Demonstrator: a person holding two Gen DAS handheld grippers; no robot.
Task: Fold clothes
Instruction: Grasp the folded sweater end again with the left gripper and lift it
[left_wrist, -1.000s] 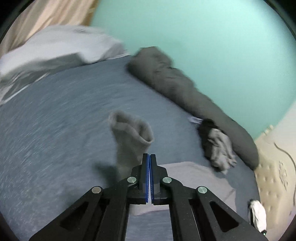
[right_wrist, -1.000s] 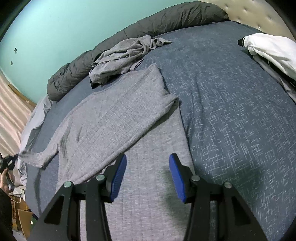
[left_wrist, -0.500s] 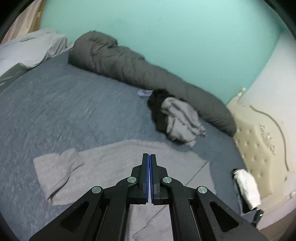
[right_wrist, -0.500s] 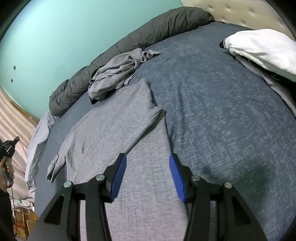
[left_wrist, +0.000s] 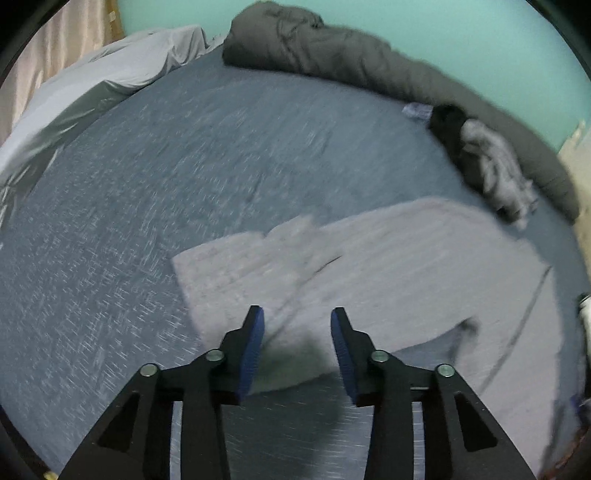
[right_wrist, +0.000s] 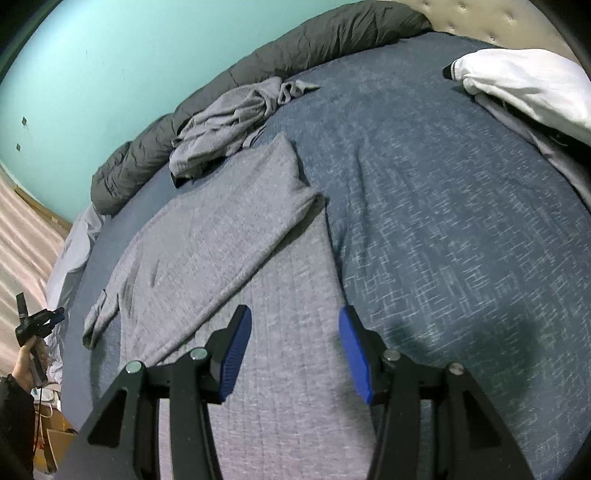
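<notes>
Our left gripper (left_wrist: 295, 321) hangs above the bed (left_wrist: 147, 184), its jaws opening with nothing between them; the grey shirt (left_wrist: 388, 266) lies flat just ahead of its tips. Our right gripper (right_wrist: 293, 325) is released too, empty, over the shirt's lower part. Beyond both grippers a crumpled grey garment (right_wrist: 229, 122) rests against the dark rolled duvet (right_wrist: 295, 51).

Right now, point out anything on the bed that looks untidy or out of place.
The grey sweater lies spread with one sleeve folded across it; the other sleeve's cuff is rumpled near the bed's edge. A crumpled grey garment sits unfolded against the rolled dark duvet.
</notes>
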